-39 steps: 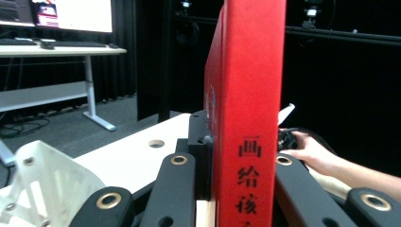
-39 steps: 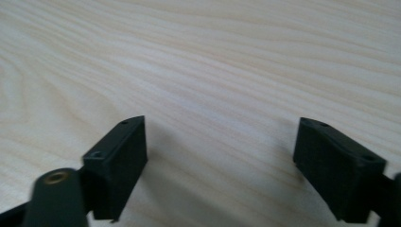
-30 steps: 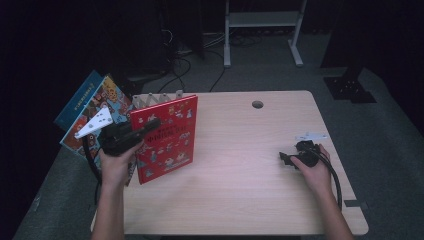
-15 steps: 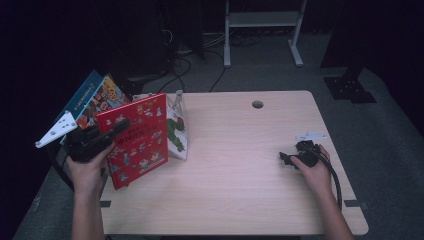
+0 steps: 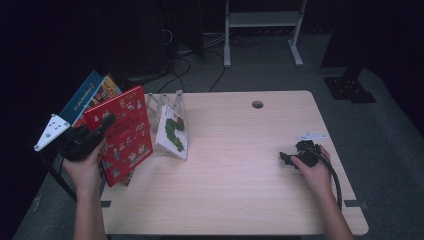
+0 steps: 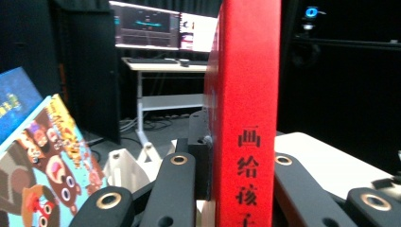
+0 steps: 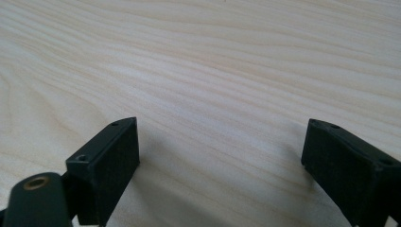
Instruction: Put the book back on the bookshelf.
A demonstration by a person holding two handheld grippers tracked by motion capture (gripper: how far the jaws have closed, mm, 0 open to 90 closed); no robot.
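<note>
My left gripper (image 5: pixel 102 125) is shut on a red picture book (image 5: pixel 122 135), held upright and lifted at the table's left edge. In the left gripper view the book's red spine (image 6: pixel 246 109) with Chinese characters stands between the jaws of that gripper (image 6: pixel 220 156). A white book with a green caterpillar (image 5: pixel 171 132) leans against a white book rack (image 5: pixel 165 102) on the table. My right gripper (image 5: pixel 286 159) rests open on the wooden table (image 5: pixel 240 165) at the right; in its own view the right gripper (image 7: pixel 220 151) has nothing but bare wood between its jaws.
Two more books, a blue one (image 5: pixel 82 95) and an orange cartoon one (image 5: pixel 102 90), lean behind the red book at the far left; the cartoon one also appears in the left gripper view (image 6: pixel 42 156). A cable hole (image 5: pixel 257 104) lies near the table's back edge. A white desk frame (image 5: pixel 260 22) stands behind.
My left gripper has carried the red book leftward and stood it more upright, away from the rack. The caterpillar book has come into sight. The right gripper has stayed still.
</note>
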